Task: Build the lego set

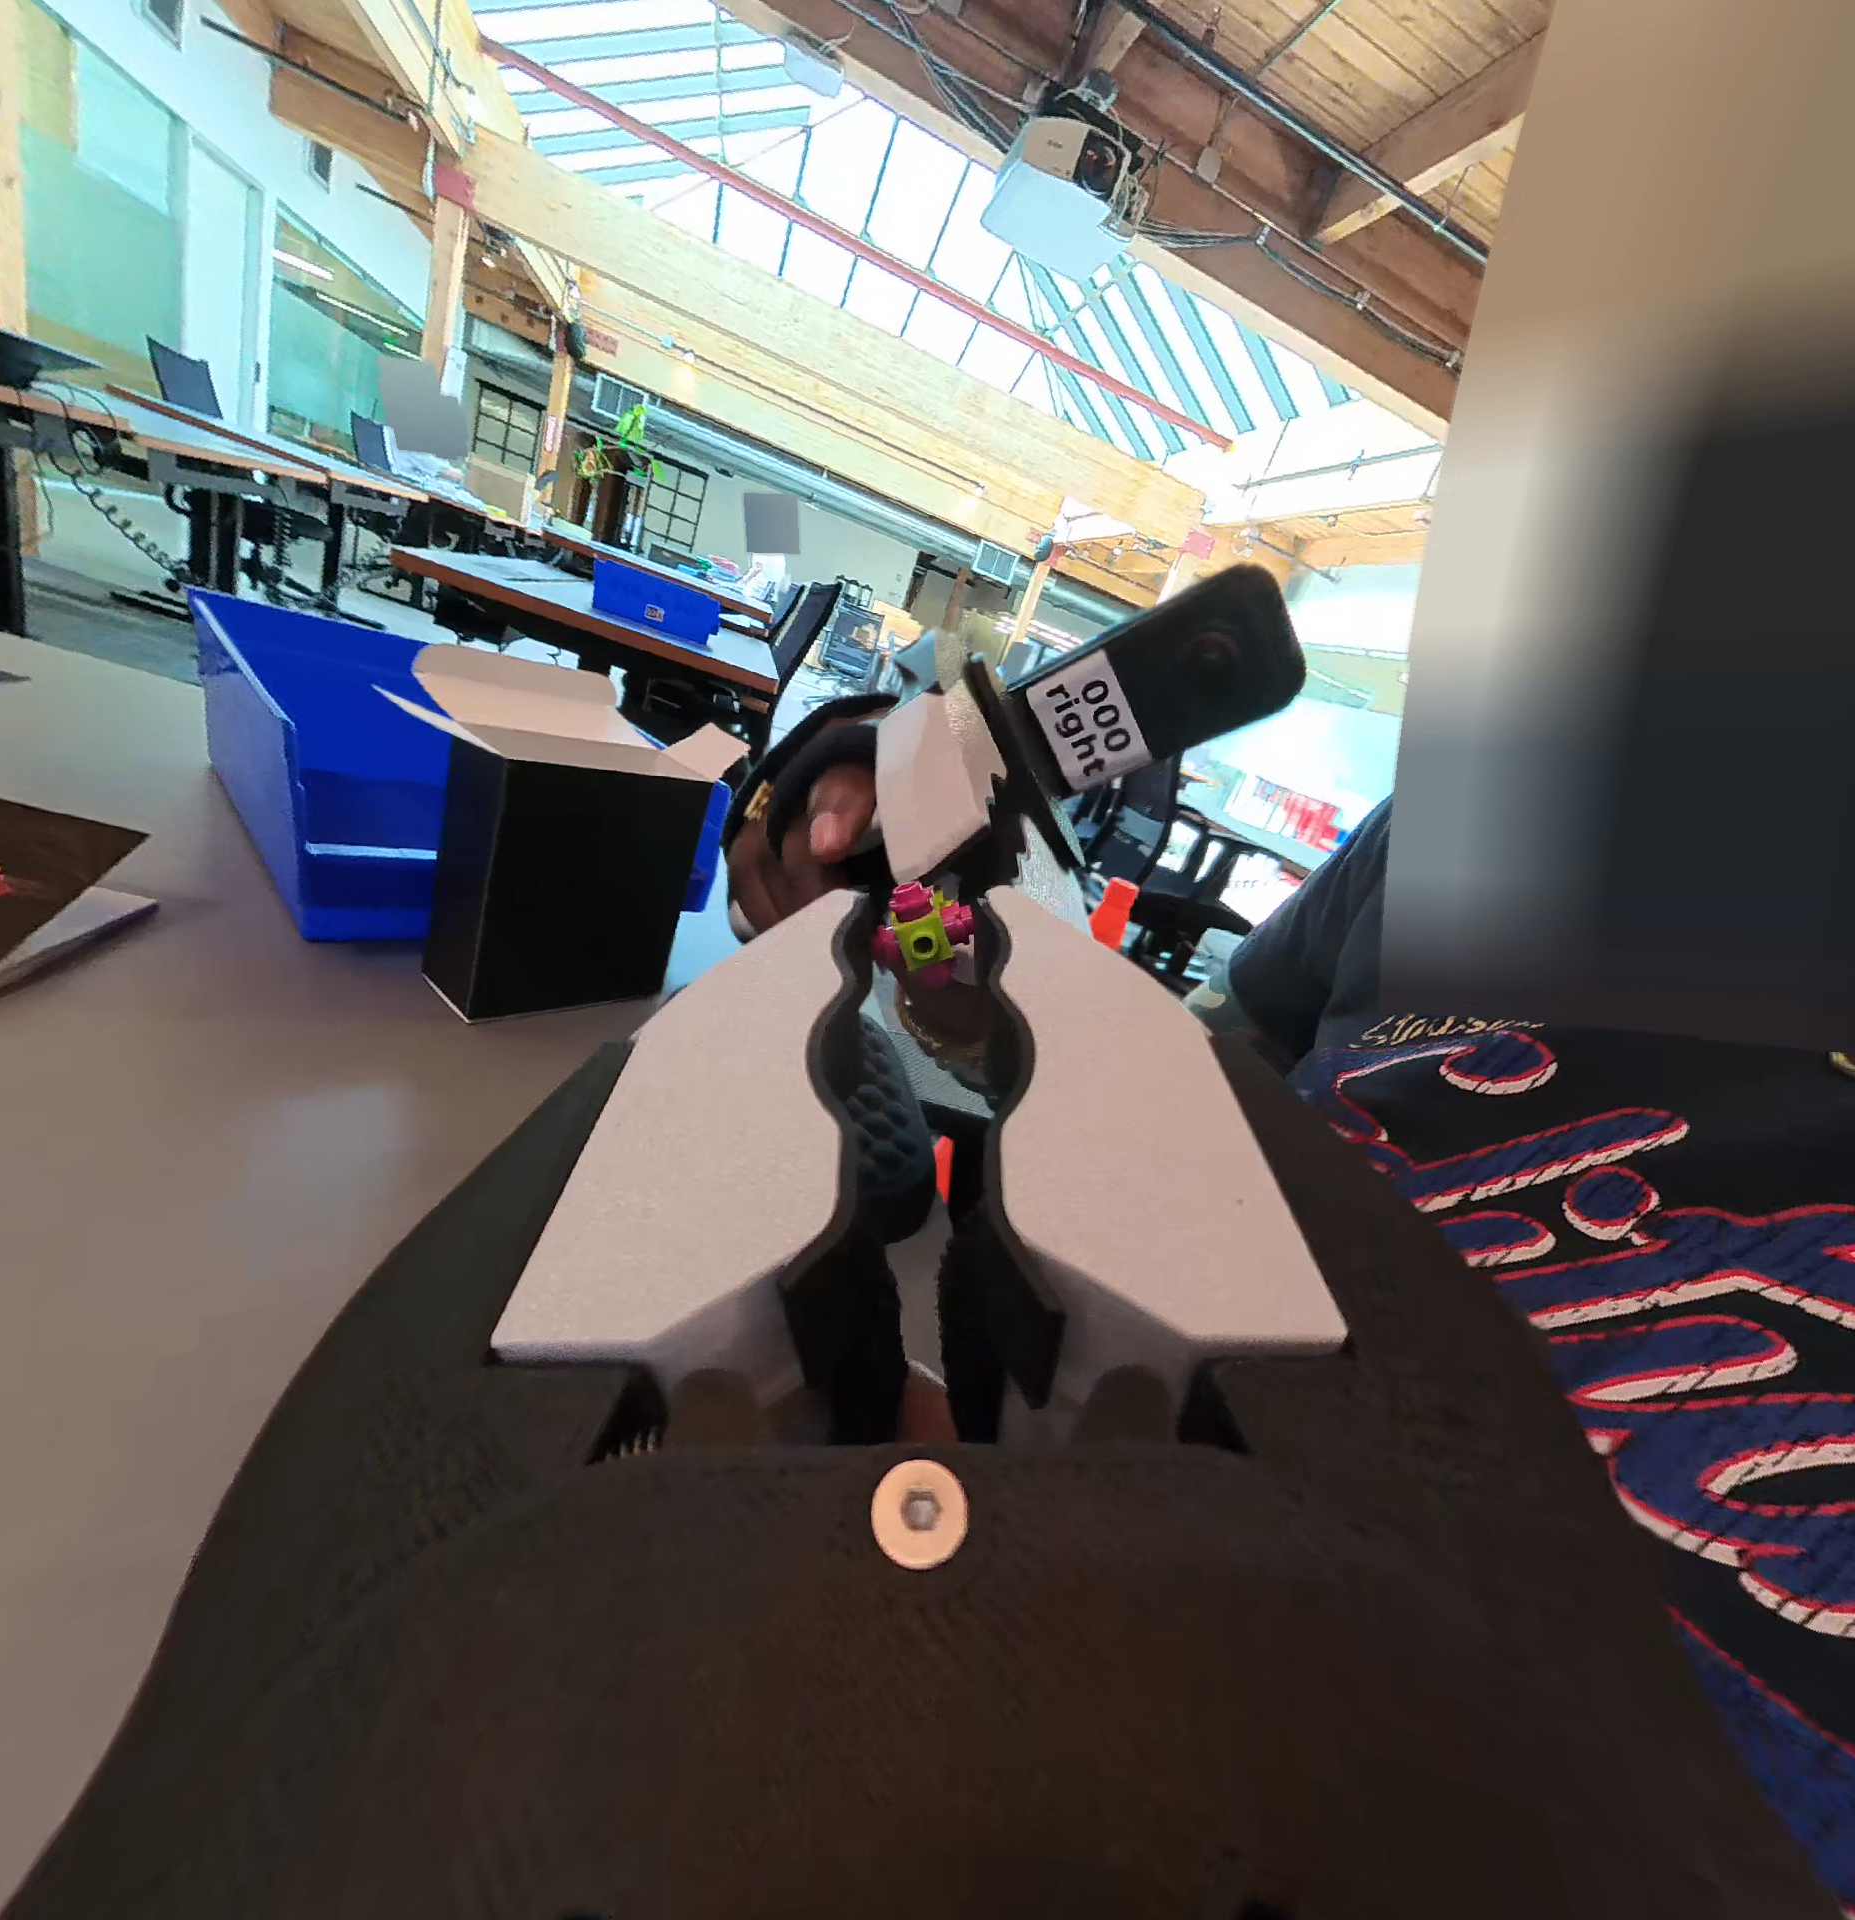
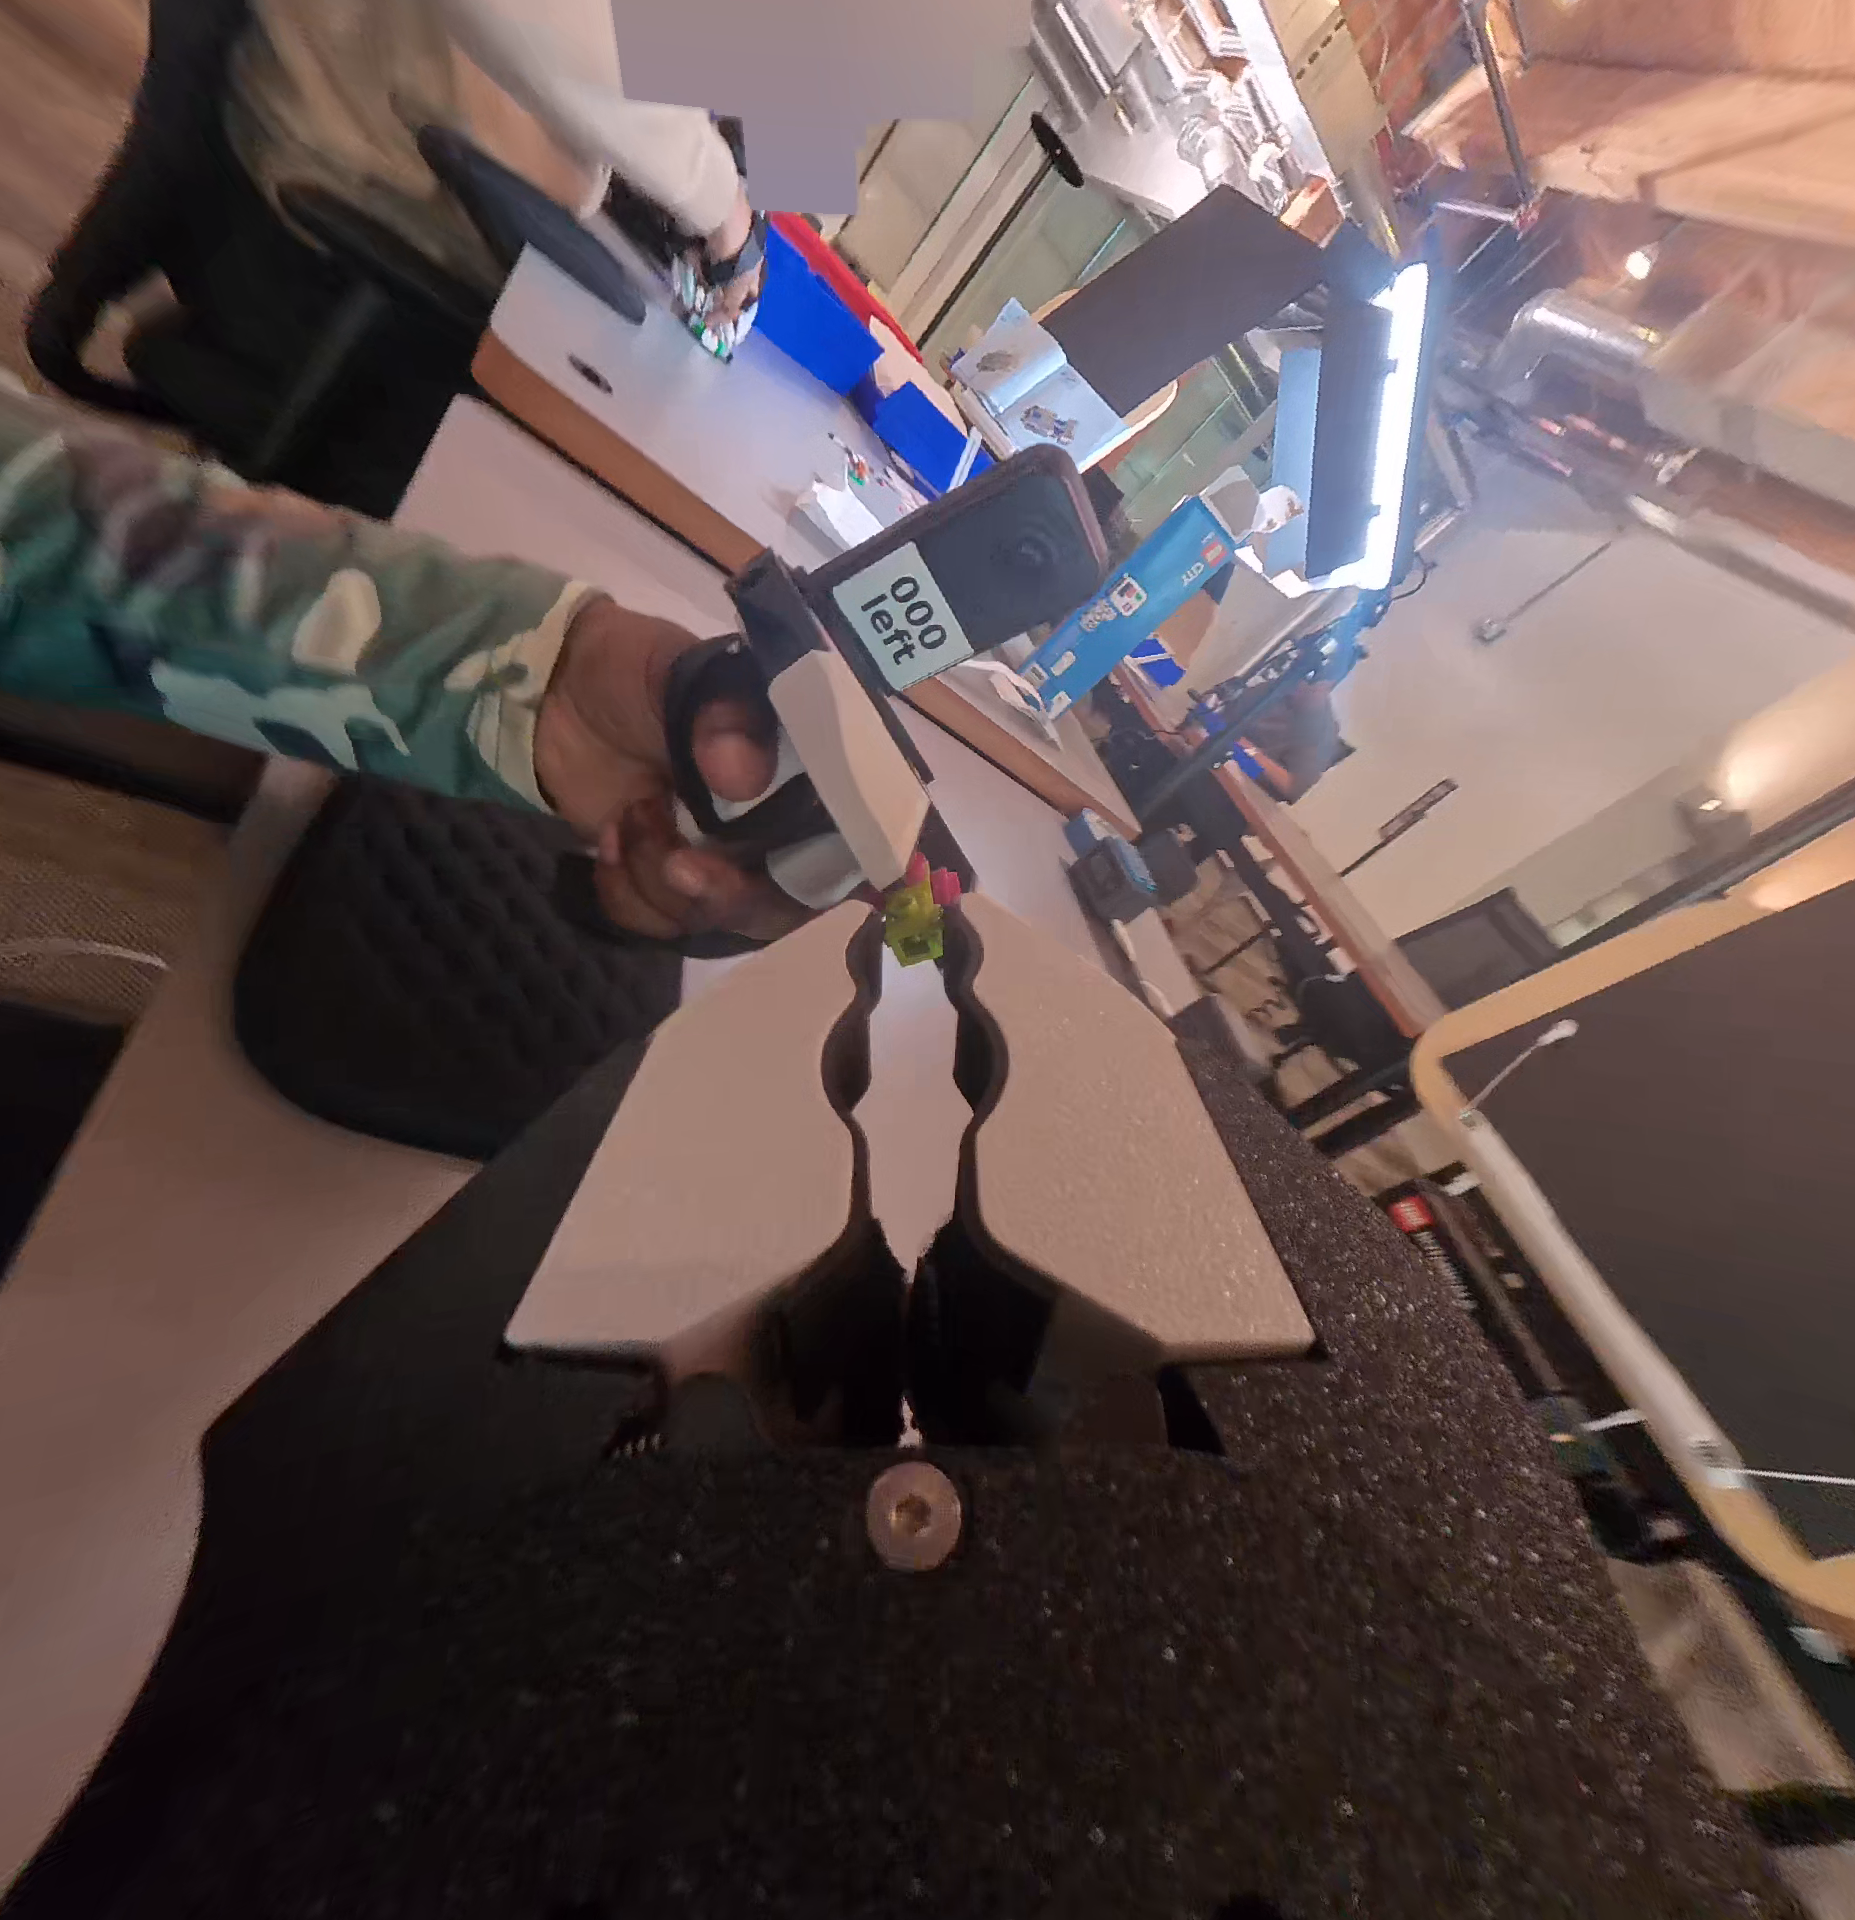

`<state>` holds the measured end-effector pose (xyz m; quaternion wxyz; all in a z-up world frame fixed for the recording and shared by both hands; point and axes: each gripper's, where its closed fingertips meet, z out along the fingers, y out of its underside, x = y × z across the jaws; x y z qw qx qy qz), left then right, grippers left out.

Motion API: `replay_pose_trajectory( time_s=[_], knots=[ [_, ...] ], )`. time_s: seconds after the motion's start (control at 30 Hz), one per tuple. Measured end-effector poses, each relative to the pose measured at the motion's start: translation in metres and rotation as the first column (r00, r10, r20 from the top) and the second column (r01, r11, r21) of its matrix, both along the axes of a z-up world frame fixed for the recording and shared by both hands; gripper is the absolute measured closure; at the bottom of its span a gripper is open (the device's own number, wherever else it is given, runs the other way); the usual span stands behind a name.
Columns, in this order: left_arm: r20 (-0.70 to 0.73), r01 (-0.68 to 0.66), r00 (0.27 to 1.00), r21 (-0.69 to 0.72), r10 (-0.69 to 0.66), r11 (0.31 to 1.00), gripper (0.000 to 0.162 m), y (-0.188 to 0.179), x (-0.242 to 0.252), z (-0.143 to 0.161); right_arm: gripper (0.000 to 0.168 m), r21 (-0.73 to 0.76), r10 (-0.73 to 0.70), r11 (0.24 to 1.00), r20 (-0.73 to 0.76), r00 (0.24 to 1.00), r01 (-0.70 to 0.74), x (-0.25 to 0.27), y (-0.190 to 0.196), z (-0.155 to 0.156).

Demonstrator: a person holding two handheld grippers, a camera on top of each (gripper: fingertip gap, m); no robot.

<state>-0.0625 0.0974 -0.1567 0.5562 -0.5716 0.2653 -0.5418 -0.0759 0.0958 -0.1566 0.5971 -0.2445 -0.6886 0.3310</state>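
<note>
Your left gripper (image 1: 918,940) and right gripper (image 2: 915,925) are both nearly closed, pinching one lime-and-magenta lego piece (image 1: 921,937) between their meeting tips. Only your left view shows the one black box (image 1: 570,873) and blue bin (image 1: 310,769) left of the tips.

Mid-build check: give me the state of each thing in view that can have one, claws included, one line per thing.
Left claw: shut on lego assembly, held up above the table.
Right claw: shut on lego assembly, meeting the left claw tip to tip.
Lego assembly: lime cube with magenta pieces, airborne, pinched from both sides.
Black box: upright on the table, top flaps open.
Blue bin: on the table behind the box, contents hidden.
Booklet: lying flat at the table edge.
</note>
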Motion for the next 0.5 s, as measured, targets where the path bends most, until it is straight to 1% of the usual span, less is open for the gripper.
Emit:
replay_pose_trajectory(
  time_s=[0.13,0.3,0.43,0.5],
  knots=[
    [-0.025,-0.03,0.999,0.045,0.031,0.999,0.144,0.0,-0.002,0.002,0.157,-0.233,0.038,0.972,-0.006,0.999,-0.039,-0.001,0.0,0.002],
    [-0.031,-0.041,0.999,0.079,0.043,0.996,0.144,-0.002,-0.005,0.004,0.158,-0.407,0.025,0.913,-0.015,1.0,-0.029,-0.004,-0.001,0.003],
    [-0.003,-0.018,1.0,0.106,0.018,0.994,0.144,-0.007,-0.008,0.007,0.158,-0.588,0.09,0.804,-0.029,0.995,-0.09,-0.005,-0.003,0.003],
    [0.12,-0.046,0.992,0.135,0.03,0.99,0.144,-0.01,-0.027,0.024,0.158,-0.666,0.083,0.74,-0.044,0.996,-0.091,0.0,0.006,0.003]
  ],
)
